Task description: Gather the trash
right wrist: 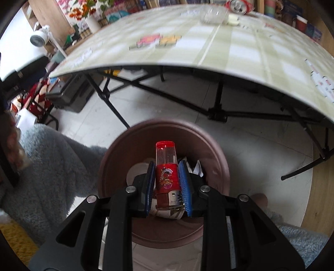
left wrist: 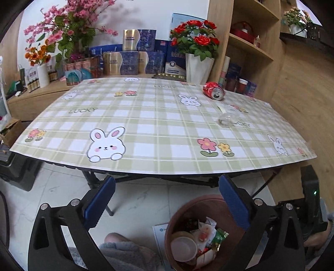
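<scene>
A brown round bin (left wrist: 179, 210) stands on the floor in front of the table, with a plastic cup (left wrist: 183, 248) and wrappers inside. My left gripper (left wrist: 167, 204) hangs open and empty above the floor beside the bin. On the table lie a crushed red soda can (left wrist: 214, 90) and a clear plastic cup (left wrist: 226, 119) on its side. In the right wrist view my right gripper (right wrist: 167, 183) is shut on a red lighter (right wrist: 167, 177), directly over the bin (right wrist: 117, 158). The can (right wrist: 238, 6) and clear cup (right wrist: 211, 13) show blurred at the table's far edge.
The table (left wrist: 146, 116) carries a green plaid cloth with rabbits. Behind it stand flower vases (left wrist: 198, 66), blue boxes (left wrist: 133, 62) and a wooden shelf (left wrist: 250, 48). Black folding legs (right wrist: 112, 104) run under the table. A person's grey fleecy clothing (right wrist: 52, 166) lies left of the bin.
</scene>
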Motion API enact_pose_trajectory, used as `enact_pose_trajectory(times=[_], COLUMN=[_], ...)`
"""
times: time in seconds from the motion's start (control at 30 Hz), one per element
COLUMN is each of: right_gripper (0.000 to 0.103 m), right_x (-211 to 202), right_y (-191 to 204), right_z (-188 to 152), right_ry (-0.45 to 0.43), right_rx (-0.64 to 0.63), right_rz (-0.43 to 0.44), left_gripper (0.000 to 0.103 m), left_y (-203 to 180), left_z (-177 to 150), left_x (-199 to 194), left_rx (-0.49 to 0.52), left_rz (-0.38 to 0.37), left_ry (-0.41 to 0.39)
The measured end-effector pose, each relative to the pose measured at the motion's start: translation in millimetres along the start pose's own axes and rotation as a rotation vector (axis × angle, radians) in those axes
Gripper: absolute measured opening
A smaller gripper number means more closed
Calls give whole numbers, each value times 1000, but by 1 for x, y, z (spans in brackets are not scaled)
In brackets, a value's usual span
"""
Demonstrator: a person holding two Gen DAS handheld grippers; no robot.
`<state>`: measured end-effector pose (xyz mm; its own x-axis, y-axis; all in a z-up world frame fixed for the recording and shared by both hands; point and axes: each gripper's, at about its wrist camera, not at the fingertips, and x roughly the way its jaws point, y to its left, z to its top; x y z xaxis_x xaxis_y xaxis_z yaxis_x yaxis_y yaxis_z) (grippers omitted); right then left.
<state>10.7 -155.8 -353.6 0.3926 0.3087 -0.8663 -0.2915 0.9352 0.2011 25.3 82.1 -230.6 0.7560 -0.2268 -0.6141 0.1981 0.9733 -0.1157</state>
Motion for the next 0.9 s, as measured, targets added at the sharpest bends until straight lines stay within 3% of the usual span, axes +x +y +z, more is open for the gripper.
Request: enact_pose_trajectory(times=[0.27,0.4,0.6,0.73,0.9], right_gripper=[27,50,87,97,97], right_x=[9,2,-20,-42,-71], right_y=[6,6,6,1,-12], right_z=[-1,2,8,18,36], right_ry=[50,25,-58,-141,-241], right_rx=[-18,-23,-43,-41,-7], right_rz=[-11,-17,-109,-151,-172], left_gripper=[97,97,97,97,97], left_y=[3,0,-1,-1,-4], left_z=[1,1,2,6,13], left_x=[-1,1,1,-1,0], left_rx=[-16,-16,-11,-10,4], left_rz=[18,18,20,23,23], left_ry=[-12,-5,-6,-15,-23])
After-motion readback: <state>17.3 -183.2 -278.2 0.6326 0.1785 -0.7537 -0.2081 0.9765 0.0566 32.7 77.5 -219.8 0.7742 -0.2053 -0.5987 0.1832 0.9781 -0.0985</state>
